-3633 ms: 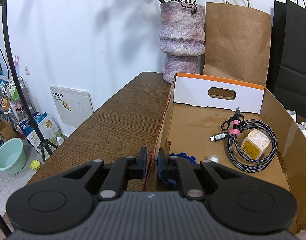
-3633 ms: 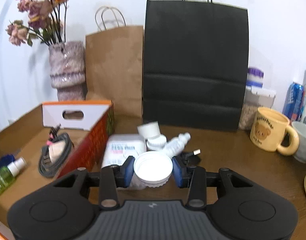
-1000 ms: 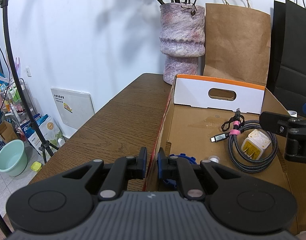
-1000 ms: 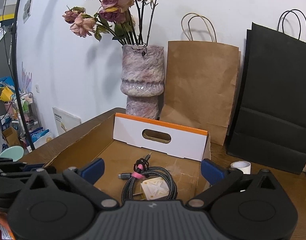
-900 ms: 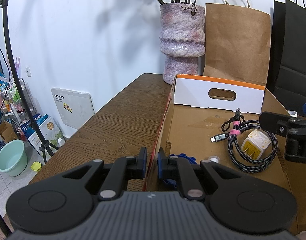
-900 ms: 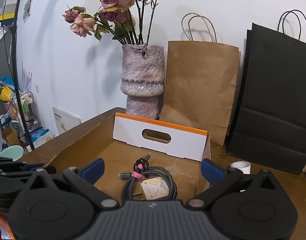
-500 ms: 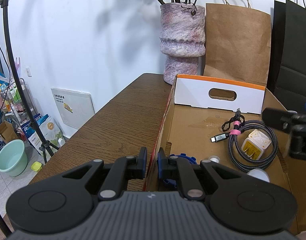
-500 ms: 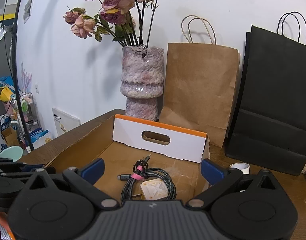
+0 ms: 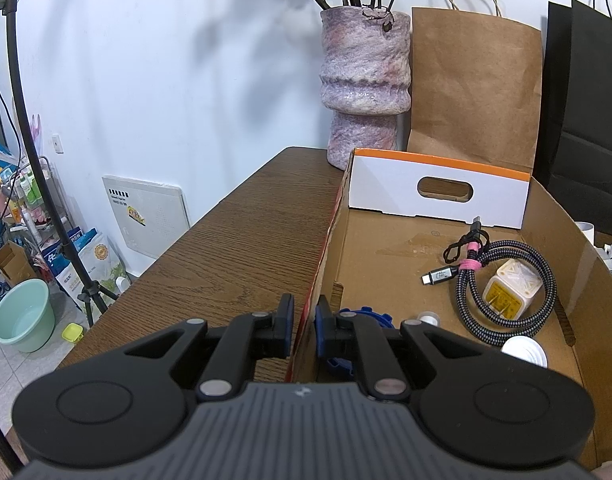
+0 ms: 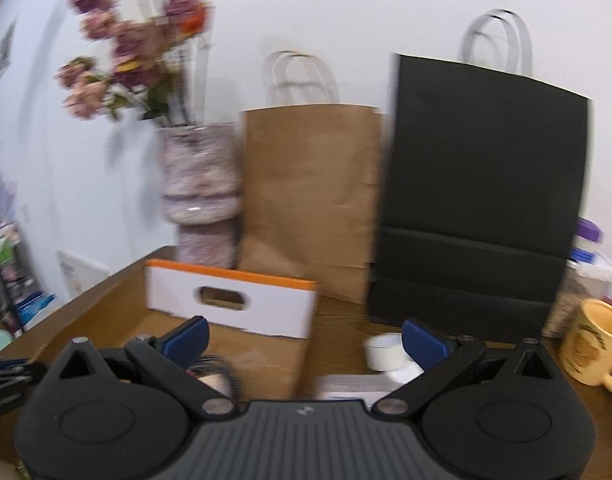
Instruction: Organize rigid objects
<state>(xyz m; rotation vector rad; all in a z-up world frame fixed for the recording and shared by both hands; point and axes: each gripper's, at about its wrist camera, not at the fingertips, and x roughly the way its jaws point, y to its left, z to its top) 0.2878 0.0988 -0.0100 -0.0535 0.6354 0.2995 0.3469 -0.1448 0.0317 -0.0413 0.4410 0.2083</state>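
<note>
left gripper (image 9: 304,322) is pinched on the cardboard box (image 9: 325,248) wall, right gripper (image 10: 304,338) wide and empty. if that pinch slips, the box could slide during the next drop.

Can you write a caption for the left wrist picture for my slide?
Left gripper clamps the cardboard box wall; inside lie a braided cable, a charger plug and a white cap.

The left gripper (image 9: 304,322) sits at the lower centre of its frame, angled downward, its jaws clamped on a thin cardboard wall. The right gripper (image 10: 304,340), low in its blurred frame, has its jaws spread wide with nothing gripped between them.
</note>
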